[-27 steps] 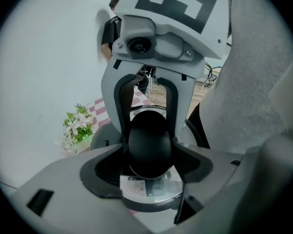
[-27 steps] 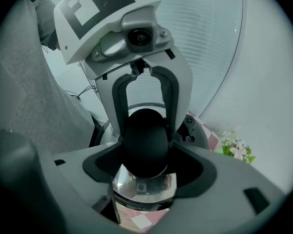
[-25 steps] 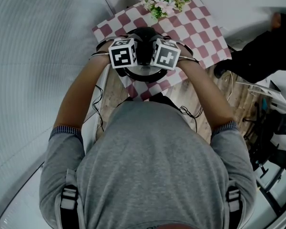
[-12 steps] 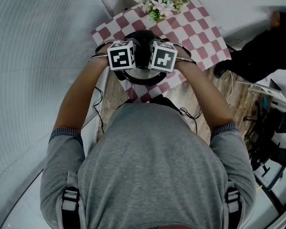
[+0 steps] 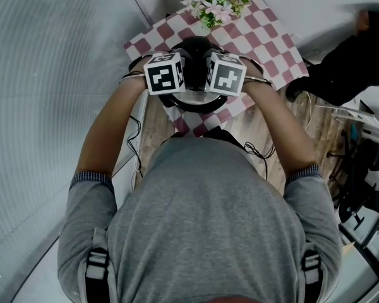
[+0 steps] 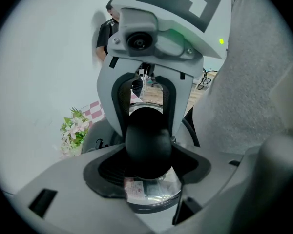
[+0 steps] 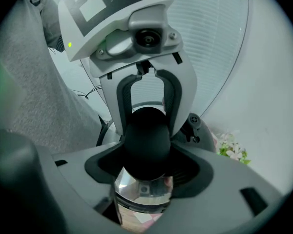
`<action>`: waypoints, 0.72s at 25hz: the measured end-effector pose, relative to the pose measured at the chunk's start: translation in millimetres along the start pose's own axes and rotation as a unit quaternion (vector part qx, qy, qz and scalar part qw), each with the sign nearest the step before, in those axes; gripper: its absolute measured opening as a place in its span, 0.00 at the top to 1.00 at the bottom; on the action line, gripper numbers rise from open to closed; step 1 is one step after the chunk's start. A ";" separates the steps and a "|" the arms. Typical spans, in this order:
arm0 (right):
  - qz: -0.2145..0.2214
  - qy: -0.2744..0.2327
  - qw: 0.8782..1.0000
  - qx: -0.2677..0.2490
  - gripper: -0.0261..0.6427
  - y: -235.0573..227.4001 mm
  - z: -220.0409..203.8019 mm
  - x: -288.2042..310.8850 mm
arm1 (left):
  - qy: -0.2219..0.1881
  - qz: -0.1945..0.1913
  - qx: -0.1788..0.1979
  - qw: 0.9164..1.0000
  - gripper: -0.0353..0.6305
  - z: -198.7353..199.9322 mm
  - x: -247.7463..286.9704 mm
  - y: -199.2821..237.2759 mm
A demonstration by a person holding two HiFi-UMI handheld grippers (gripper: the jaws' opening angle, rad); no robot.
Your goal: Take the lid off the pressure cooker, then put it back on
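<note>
Left tool (image 6: 147, 165), right tool (image 7: 146, 167): jaws just closing in, now both clenched on lid knob (image 6: 147, 138) between them, from opposite sides. We judge grip set; lift comes next.

grey short-sleeved t-shirt (image 5: 208, 226); dark checked sleeve hems (image 5: 91, 177); black shoulder straps (image 5: 90, 279) with pale buckles; two white marker cubes (image 5: 165, 73) printed with black squares.

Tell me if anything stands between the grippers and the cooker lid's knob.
Nothing visible does. The left gripper and right gripper meet on the black knob from opposite sides. Both have just been closing their jaws, and the knob sits between each pair, against the pads.
</note>
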State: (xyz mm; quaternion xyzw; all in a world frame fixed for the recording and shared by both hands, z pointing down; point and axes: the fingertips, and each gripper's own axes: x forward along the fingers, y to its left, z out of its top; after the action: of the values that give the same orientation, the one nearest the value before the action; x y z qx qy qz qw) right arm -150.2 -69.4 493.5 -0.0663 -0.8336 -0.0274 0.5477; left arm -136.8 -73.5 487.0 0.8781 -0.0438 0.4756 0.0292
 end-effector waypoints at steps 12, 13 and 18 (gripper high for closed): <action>-0.054 -0.001 0.999 0.004 0.53 12.8 16.8 -9.6 | -0.013 0.011 0.052 0.999 0.50 2.7 -24.3 -18.0; -0.058 -0.003 0.998 0.006 0.53 14.5 17.5 -10.2 | -0.013 0.010 0.056 0.998 0.49 3.2 -26.0 -20.5; -0.066 -0.009 0.998 0.019 0.53 27.3 20.1 -18.0 | -0.012 0.010 0.067 0.998 0.49 7.1 -29.7 -32.0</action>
State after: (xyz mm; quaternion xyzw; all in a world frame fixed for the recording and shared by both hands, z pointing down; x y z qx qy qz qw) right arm -157.6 -41.5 468.3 -0.0009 -0.8414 -0.0471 0.5383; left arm -143.7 -40.8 457.9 0.8832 -0.0208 0.4673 -0.0349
